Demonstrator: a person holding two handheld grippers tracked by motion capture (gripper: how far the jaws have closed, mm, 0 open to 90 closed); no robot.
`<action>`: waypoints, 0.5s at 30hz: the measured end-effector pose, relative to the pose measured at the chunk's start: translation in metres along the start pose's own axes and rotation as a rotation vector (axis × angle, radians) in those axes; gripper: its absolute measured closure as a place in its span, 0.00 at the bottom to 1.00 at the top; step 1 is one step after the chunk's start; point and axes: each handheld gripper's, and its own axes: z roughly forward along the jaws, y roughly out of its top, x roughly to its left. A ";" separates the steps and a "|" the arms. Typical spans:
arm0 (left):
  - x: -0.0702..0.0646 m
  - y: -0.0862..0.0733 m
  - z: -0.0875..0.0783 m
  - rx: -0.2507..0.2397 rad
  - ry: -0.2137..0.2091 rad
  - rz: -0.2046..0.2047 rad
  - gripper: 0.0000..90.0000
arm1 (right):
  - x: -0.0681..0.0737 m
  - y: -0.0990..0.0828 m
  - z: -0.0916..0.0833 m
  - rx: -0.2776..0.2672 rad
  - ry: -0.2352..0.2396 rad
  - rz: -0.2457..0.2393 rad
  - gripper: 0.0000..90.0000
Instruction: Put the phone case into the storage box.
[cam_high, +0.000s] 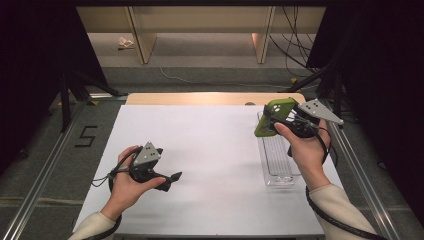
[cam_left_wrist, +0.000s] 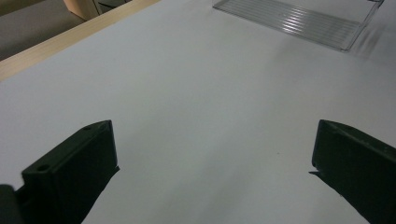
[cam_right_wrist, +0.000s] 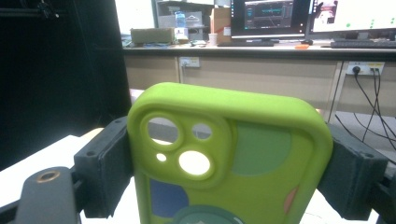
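Jaws of the right gripper (cam_high: 274, 120) clamp a green phone case (cam_right_wrist: 229, 158) above the far-right clear tray (cam_high: 277, 155), seemingly for placing; left gripper (cam_high: 172, 179) rests open, near-left.

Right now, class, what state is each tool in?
Left tool: open, holding nothing, over the white table.
Right tool: shut on the green phone case, held above the clear tray.
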 end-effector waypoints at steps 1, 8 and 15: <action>0.000 0.000 0.000 0.000 0.000 0.000 0.00 | -0.001 0.000 0.000 -0.001 -0.002 -0.001 0.19; 0.000 0.000 0.000 0.000 -0.001 -0.001 0.00 | -0.003 -0.001 0.000 0.001 -0.013 -0.002 0.19; 0.000 0.000 0.000 -0.004 0.001 -0.005 0.00 | -0.006 -0.002 0.000 0.005 -0.023 -0.005 0.19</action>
